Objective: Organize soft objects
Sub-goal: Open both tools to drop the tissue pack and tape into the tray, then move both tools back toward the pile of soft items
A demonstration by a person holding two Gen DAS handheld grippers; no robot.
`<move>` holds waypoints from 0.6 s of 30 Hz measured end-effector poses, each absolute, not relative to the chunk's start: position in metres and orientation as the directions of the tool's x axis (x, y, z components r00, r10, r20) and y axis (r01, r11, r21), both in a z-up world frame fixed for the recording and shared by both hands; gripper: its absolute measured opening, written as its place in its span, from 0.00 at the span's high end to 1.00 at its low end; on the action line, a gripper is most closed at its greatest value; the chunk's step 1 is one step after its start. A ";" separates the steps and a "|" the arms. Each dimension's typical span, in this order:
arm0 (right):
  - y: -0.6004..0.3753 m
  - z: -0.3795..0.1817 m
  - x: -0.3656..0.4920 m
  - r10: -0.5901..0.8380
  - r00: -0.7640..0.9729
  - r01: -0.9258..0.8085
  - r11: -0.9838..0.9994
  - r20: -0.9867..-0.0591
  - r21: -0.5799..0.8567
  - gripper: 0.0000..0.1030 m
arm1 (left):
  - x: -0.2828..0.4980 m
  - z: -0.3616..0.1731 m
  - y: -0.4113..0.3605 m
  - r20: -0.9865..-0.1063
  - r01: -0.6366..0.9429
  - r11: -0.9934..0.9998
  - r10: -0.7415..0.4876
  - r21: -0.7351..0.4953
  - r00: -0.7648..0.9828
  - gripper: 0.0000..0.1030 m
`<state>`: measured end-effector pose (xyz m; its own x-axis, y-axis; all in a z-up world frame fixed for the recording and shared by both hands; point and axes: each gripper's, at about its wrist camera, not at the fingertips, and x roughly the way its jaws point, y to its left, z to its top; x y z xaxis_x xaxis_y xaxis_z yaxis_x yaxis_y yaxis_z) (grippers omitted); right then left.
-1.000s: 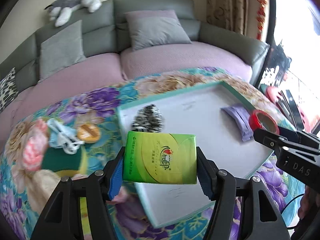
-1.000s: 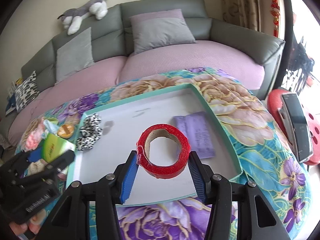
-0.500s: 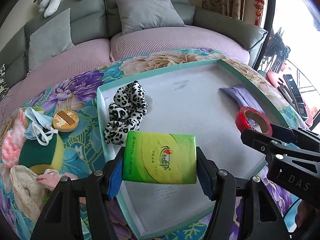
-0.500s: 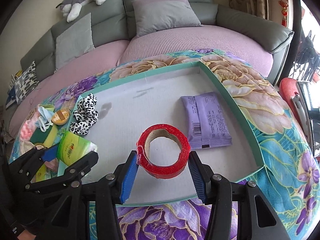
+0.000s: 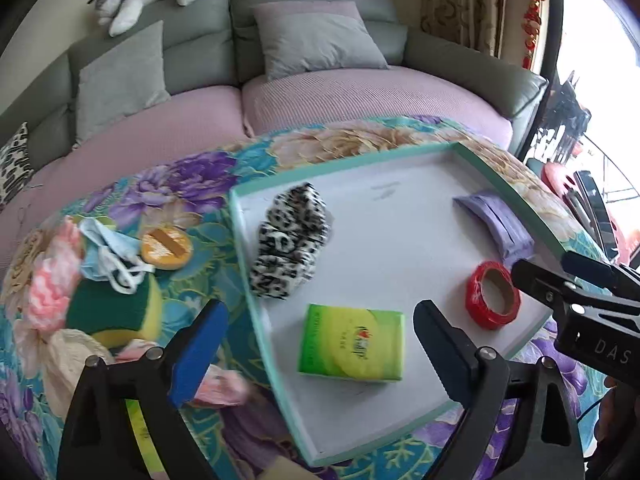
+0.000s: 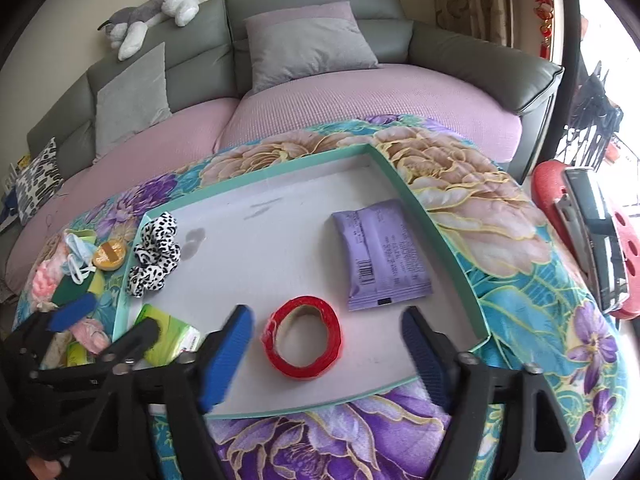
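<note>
Tissue pack (image 5: 351, 343) lies flat in the tray (image 5: 244, 240), below the widening left gripper (image 5: 320, 344); red tape roll (image 6: 302, 336) rests there too, the right gripper (image 6: 326, 348) spreading with it loose between; both look released for sorting.

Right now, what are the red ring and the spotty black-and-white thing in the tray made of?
The red ring looks like a roll of glossy plastic tape: it shines, and a brown, probably cardboard, core shows inside. The spotty thing looks like soft, matte fabric, bunched in ruffles like a hair scrunchie.
</note>
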<state>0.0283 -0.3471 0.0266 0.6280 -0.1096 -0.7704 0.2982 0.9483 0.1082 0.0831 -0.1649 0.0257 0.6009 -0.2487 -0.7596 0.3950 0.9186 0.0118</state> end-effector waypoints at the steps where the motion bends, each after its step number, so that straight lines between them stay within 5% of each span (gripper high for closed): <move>1: -0.346 0.026 0.029 -0.108 0.628 0.296 0.949 -0.771 0.108 0.13 | 0.083 0.029 -0.160 -0.753 0.378 0.925 -0.237 0.017 0.614 0.08; 6: -0.337 0.023 0.034 -0.107 0.623 0.281 0.955 -0.775 0.094 0.01 | 0.086 0.046 -0.118 -0.707 0.250 0.968 -0.161 0.023 0.688 0.08; 18: -0.259 0.035 0.051 0.080 0.672 0.065 0.984 -0.737 0.167 0.00 | 0.074 0.056 0.043 -0.686 -0.217 0.975 0.184 0.039 0.704 0.02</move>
<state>0.0514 -0.2589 0.0349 0.6716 0.0801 -0.7366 0.0654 0.9838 0.1666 0.0741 0.0435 0.0562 0.7042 0.1839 -0.6858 -0.2172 0.9754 0.0386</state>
